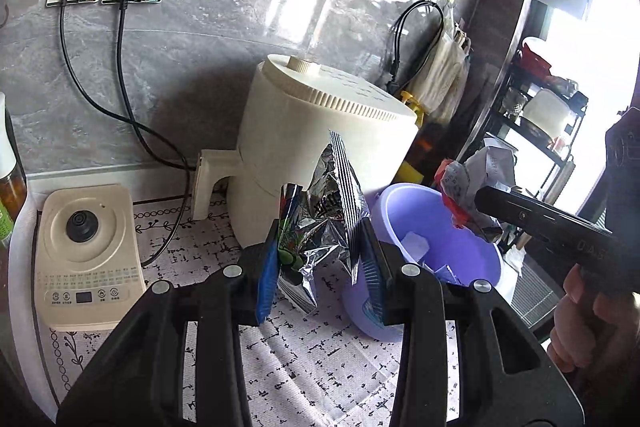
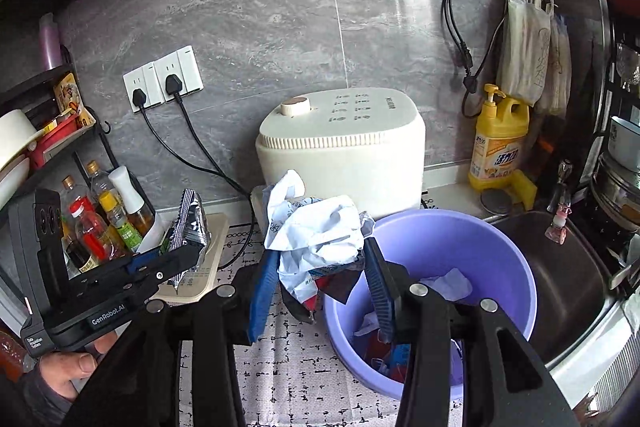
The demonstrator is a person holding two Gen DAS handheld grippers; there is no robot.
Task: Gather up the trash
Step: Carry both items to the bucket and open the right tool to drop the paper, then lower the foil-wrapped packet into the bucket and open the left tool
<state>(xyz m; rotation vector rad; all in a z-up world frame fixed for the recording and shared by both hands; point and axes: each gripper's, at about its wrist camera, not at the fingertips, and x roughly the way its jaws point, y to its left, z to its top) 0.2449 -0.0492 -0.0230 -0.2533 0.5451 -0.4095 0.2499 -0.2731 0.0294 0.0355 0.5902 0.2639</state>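
My left gripper is shut on a silver foil snack bag, held above the patterned mat just left of the purple bucket. It also shows in the right wrist view. My right gripper is shut on a wad of crumpled white paper and wrappers, held at the left rim of the purple bucket. The wad also shows in the left wrist view, over the bucket's far rim. Paper scraps lie inside the bucket.
A cream air fryer stands behind the bucket. A cream appliance base sits at the left. Oil and sauce bottles stand on the left. A yellow detergent bottle and a sink are on the right.
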